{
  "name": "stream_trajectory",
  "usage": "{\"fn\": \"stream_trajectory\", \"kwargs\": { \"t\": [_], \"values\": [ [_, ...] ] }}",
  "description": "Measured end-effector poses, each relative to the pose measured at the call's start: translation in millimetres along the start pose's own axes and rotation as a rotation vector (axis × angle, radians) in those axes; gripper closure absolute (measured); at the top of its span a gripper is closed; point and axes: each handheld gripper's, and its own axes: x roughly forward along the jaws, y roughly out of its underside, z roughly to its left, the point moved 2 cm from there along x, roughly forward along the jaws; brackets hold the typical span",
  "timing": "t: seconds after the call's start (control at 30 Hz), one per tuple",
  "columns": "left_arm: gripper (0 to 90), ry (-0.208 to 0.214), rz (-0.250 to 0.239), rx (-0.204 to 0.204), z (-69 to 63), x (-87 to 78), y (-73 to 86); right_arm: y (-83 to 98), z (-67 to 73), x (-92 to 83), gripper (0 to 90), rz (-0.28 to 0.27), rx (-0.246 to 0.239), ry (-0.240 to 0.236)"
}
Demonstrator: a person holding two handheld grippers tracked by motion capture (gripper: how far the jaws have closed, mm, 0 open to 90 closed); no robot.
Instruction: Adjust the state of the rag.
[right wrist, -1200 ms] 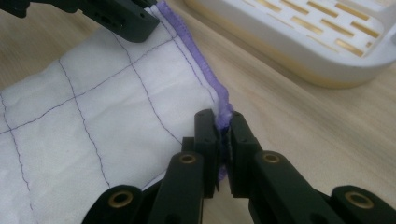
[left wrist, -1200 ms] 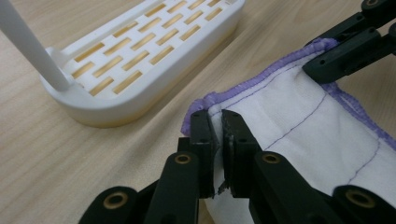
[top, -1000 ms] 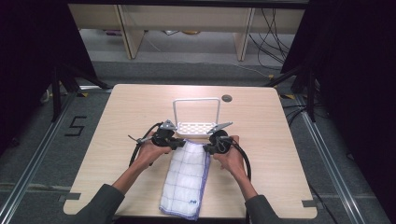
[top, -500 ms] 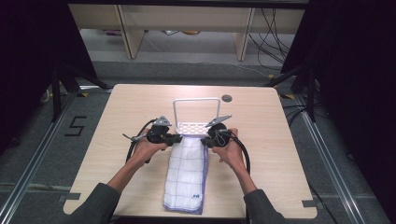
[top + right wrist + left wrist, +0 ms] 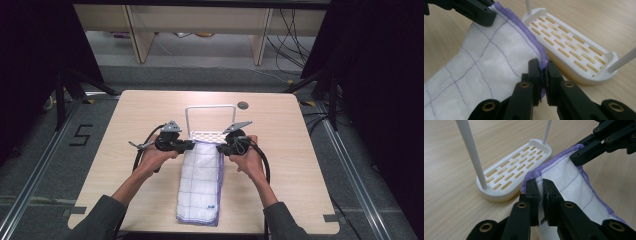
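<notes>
A white cloth point(image 5: 200, 185) with purple checks and a purple hem lies lengthwise on the table, its far end lifted. My left gripper point(image 5: 191, 145) is shut on the cloth's far left corner point(image 5: 541, 176). My right gripper point(image 5: 220, 148) is shut on the far right corner point(image 5: 543, 62). Just beyond the lifted edge stands a white rack point(image 5: 210, 135) with a slotted base point(image 5: 516, 168) and a tall hoop-shaped rail point(image 5: 210, 107). In the left gripper view the right gripper's fingers point(image 5: 586, 151) pinch the other corner; in the right gripper view the left gripper's fingers point(image 5: 477, 13) do the same.
The wooden table point(image 5: 300, 165) has a small round grommet point(image 5: 243, 105) behind the rack. Bare tabletop lies to both sides of the cloth. A floor mark "5" point(image 5: 81, 134) sits left of the table, and cables run at the right.
Both hands have moved away from the person toward the rack with the cloth's far end, dragging the cloth along the table and stretching it longer. The left hand has risen a little.
</notes>
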Motion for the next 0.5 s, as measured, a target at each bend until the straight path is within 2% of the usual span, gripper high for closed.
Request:
{"fn": "stream_trajectory", "kwargs": {
  "t": [0.03,0.07,0.17,0.2,0.3,0.33,0.4,0.5],
  "values": [
    [83.3,0.000,0.000,0.000,0.0,0.0,0.0,0.0,0.0,0.0,85.6,0.000,0.000,0.000],
    [83.3,-0.003,-0.011,0.004,-2.7,-2.8,-2.4,-1.6,2.5,-4.5,85.6,-0.004,0.033,0.000],
    [83.3,-0.001,-0.016,0.011,-5.1,-6.0,-4.5,-3.3,3.5,-9.3,85.6,0.002,0.025,0.000],
    [83.3,0.001,-0.023,0.013,-7.5,-8.7,-6.4,-4.5,4.0,-11.8,85.6,-0.003,0.008,-0.002],
    [83.2,0.004,-0.028,0.018,-9.7,-11.0,-8.4,-6.3,6.6,-14.1,85.6,-0.012,0.018,-0.002],
    [83.2,0.010,-0.040,0.028,-11.0,-13.2,-10.8,-7.5,8.0,-15.0,85.6,-0.035,0.019,0.006],
    [83.2,0.010,-0.042,0.029,-13.4,-14.9,-13.1,-8.8,8.0,-18.7,85.6,-0.030,0.001,0.006],
    [83.2,0.013,-0.045,0.034,-15.7,-16.2,-15.2,-10.0,9.4,-22.1,85.6,-0.036,0.017,-0.001]
  ]
}}
